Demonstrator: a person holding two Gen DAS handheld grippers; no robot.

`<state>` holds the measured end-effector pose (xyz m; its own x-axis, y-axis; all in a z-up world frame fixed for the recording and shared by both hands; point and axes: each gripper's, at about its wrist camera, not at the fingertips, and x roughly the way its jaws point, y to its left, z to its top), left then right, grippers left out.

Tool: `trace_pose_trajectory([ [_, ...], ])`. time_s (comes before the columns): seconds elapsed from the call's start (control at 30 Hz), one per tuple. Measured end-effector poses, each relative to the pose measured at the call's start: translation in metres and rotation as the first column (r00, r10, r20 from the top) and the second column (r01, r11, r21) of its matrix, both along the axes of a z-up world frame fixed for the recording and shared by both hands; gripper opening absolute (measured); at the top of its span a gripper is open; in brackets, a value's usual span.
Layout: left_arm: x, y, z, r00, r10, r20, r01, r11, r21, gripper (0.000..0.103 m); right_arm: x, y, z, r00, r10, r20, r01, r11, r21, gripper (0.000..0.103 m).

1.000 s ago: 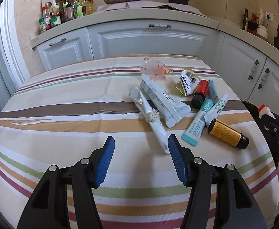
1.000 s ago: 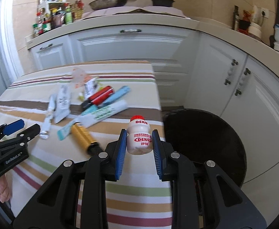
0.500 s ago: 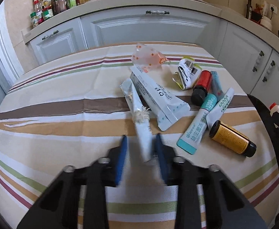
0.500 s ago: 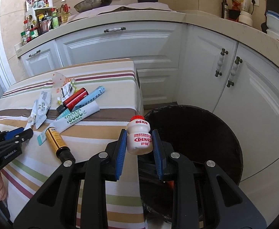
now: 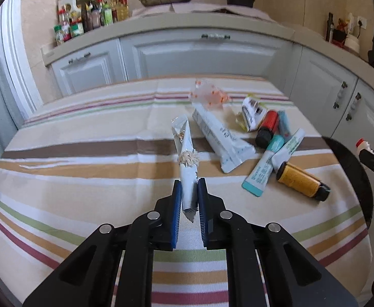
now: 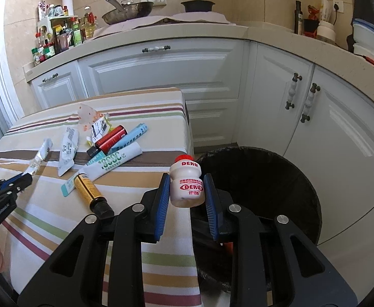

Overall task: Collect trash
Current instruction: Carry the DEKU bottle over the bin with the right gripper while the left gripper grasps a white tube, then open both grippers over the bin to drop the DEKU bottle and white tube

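Closing my left gripper [image 5: 189,197] on the wrapper [image 5: 187,163], I'd lift slowly, while my right gripper [image 6: 186,192], pinching the bottle [image 6: 186,183], reaches the bin [image 6: 276,179] ahead.

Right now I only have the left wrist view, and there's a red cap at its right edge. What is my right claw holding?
Observer: The right claw is shut on a small white bottle with a red DEKU label, upright, cap on top.
Operator: Is it over the bin yet?
Observer: Not clearly. It shows at the table's corner, and the open mouth of the bin lies just to its right.
Operator: My left claw is closing with the white sachet between its jaws. Is there room in there?
Observer: It looks so. The bin has no lid, and its black liner looks mostly empty.
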<state>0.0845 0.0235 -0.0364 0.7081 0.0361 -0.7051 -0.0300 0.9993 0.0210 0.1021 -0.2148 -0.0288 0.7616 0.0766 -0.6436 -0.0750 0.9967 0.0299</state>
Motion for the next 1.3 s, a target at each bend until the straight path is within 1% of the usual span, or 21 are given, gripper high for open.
trace_pose_trajectory([
  [0.17, -0.009, -0.009, 0.018, 0.997, -0.026, 0.068, 0.027, 1.000, -0.003, 0.013, -0.007, -0.003, 0.007, 1.000, -0.015, 0.018, 0.015, 1.000, -0.002, 0.026],
  [0.37, -0.011, -0.033, 0.035, 0.988, -0.103, 0.119, 0.105, 0.994, -0.017, 0.013, -0.015, -0.019, 0.017, 0.997, -0.061, 0.045, 0.061, 0.998, -0.005, 0.026],
  [0.57, -0.010, -0.072, 0.050, 0.965, -0.199, 0.170, 0.207, 0.978, -0.030, 0.012, -0.019, -0.044, 0.025, 0.990, -0.122, 0.071, 0.123, 0.992, -0.010, 0.026],
  [0.7, -0.006, -0.098, 0.056, 0.945, -0.264, 0.193, 0.275, 0.961, -0.032, 0.012, -0.019, -0.061, 0.026, 0.984, -0.161, 0.082, 0.163, 0.987, -0.010, 0.026],
  [0.9, 0.003, -0.134, 0.053, 0.921, -0.340, 0.189, 0.352, 0.935, -0.031, 0.012, -0.019, -0.081, 0.025, 0.975, -0.203, 0.091, 0.204, 0.979, -0.011, 0.026],
  [1.3, 0.021, -0.185, 0.037, 0.889, -0.429, 0.160, 0.436, 0.900, -0.006, 0.012, -0.007, -0.112, 0.015, 0.964, -0.250, 0.088, 0.251, 0.968, -0.001, 0.026],
])
